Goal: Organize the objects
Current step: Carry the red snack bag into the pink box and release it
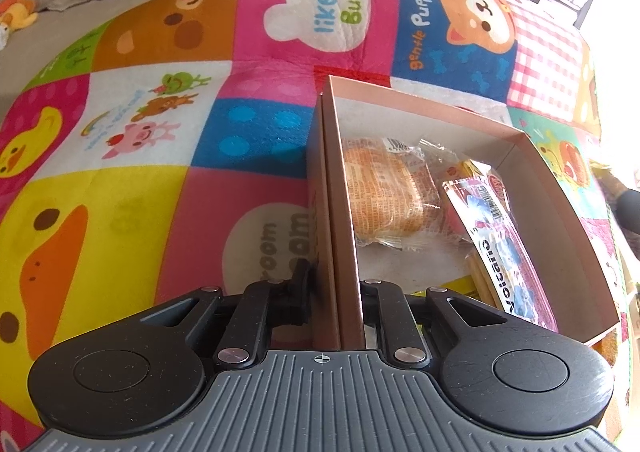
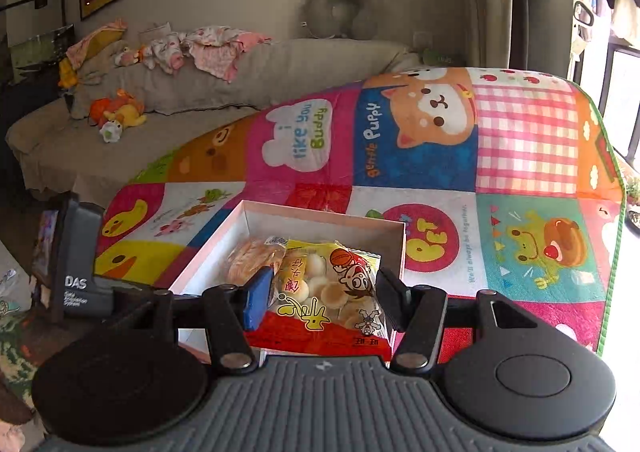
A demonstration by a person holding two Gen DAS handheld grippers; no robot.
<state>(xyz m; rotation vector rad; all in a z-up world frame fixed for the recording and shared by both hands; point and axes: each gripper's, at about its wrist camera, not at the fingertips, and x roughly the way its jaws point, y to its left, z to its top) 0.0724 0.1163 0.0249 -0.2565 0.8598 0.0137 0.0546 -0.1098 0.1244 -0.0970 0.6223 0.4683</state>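
A pink cardboard box (image 1: 424,100) sits on a bright patchwork play mat (image 1: 160,140), its open top taking up the right centre of the left wrist view. The left gripper (image 1: 334,292) is clamped on the box's near wall, one black finger (image 1: 302,284) pressed against the outside and the other hidden inside behind the wall. Inside the box lie a wrapped bread bun (image 1: 384,192) toward the left and a pink snack packet (image 1: 500,236) along the right side, touching the bun's wrapper. In the right wrist view the same box (image 2: 320,218) sits in the middle of the frame, and the right gripper (image 2: 320,300) holds a yellow and red bag of small round biscuits (image 2: 332,292) between its blue-taped finger (image 2: 256,300) and its black one, low in the centre; the bag spans the whole gap and both pads touch it. The bag overlaps the box's near end in the picture, with the bun (image 2: 248,256) just behind it. A grey sofa (image 2: 160,100) strewn with baby clothes (image 2: 208,48) and soft toys (image 2: 118,112) fills the upper left.
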